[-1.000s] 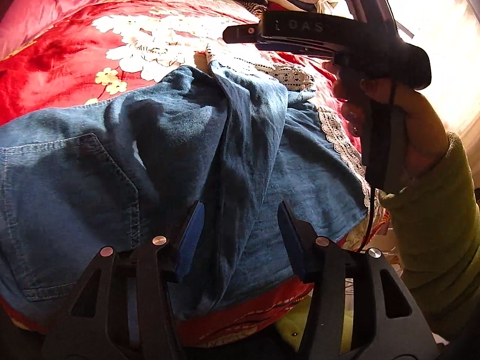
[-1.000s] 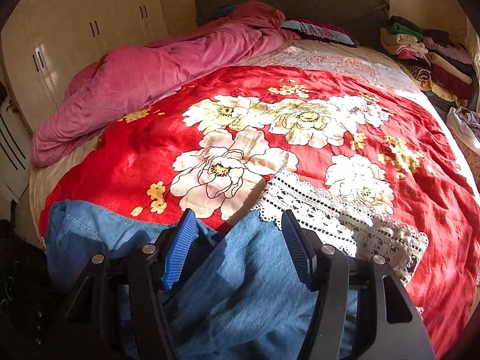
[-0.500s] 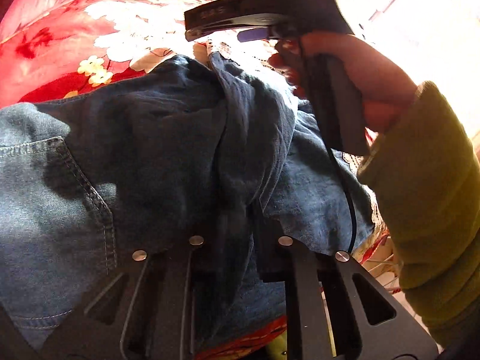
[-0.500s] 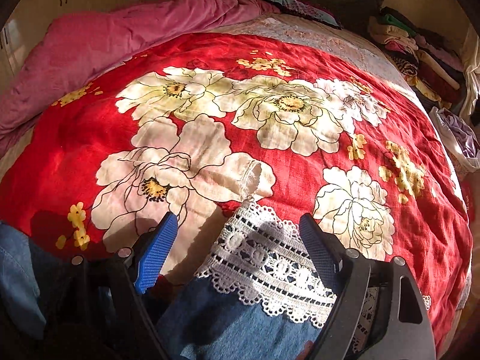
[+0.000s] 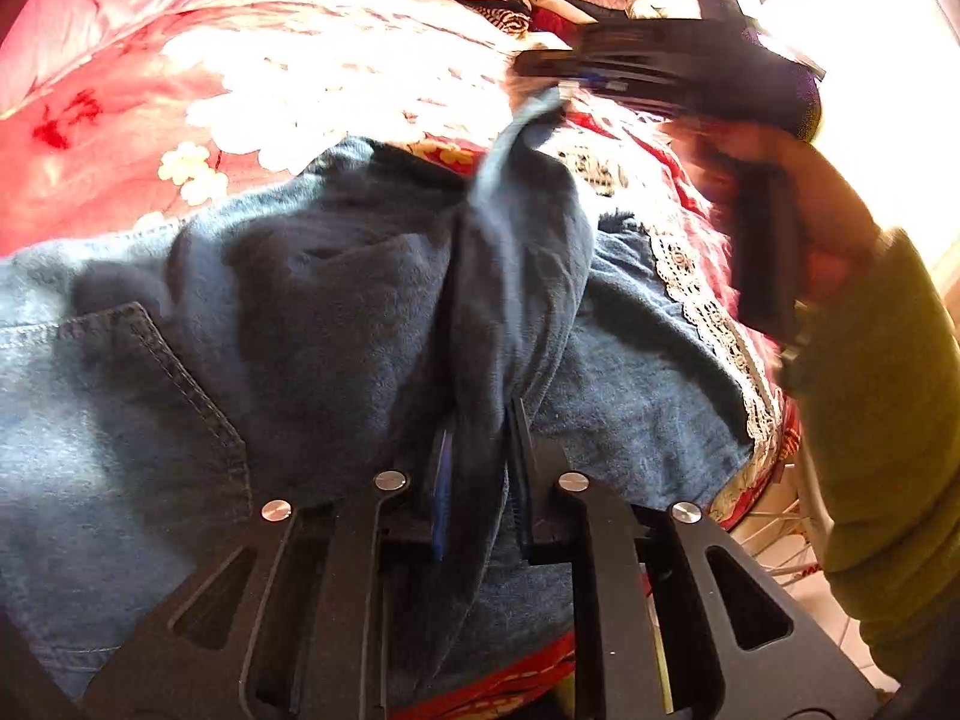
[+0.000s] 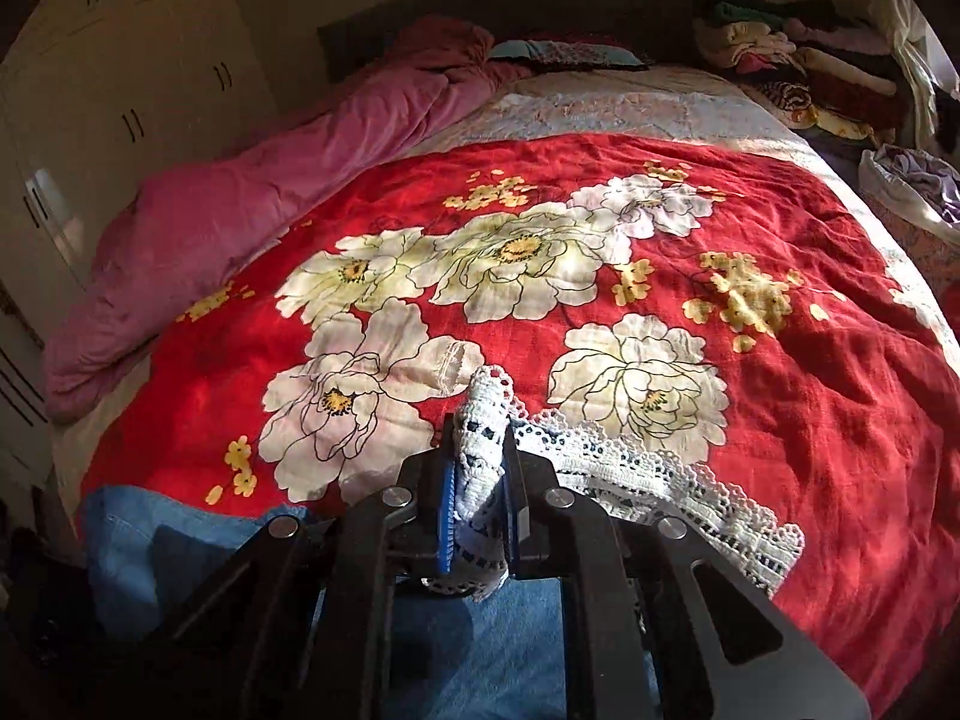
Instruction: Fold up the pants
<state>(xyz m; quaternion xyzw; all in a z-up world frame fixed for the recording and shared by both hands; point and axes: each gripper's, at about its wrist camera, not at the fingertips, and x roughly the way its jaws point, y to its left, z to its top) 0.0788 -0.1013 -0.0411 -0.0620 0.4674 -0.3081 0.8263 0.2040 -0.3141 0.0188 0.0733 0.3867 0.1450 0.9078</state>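
With left fingers (image 5: pixel 477 468) clamping the denim ridge as anchor, right fingers (image 6: pixel 477 516) have just closed on the lace hem (image 6: pixel 660 480) to draw the pants (image 5: pixel 300 330) leg over.

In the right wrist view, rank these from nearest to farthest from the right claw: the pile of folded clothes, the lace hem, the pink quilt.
1. The lace hem, pinched in the right claw and trailing off to its right.
2. The pink quilt, bunched along the bed's left side.
3. The pile of folded clothes, at the far right corner by the headboard.
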